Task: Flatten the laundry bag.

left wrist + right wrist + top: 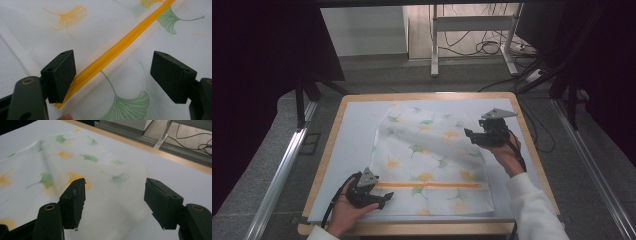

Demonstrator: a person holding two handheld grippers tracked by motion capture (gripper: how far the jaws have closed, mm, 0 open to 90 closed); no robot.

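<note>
A white bag (432, 160) with green and yellow leaf prints lies flat on the pale mat (357, 130) that covers the table (329, 150). From the high view you can see the whole bag, with its yellow zipper (432, 185) running across near the person's edge. The left gripper (379, 200) sits low at the near left corner of the bag, by the zipper's end, and the right gripper (472, 135) is up over the bag's far right part. The left gripper view shows things up close that the high view cannot: the zipper (120, 46) is shut, it passes between the two black jaws, and its end lies right beside the left jaw. The left gripper (112, 75) has its jaws wide apart and holds nothing. A fingertip (66, 117) peeks in at the bottom. The right gripper view looks across the bag (75, 182) to the far wooden edge of the table (140, 145). The right gripper (115, 202) is wide too, with the cloth below it and nothing pinched. The cloth near it looks a bit puffed up and blurry.
</note>
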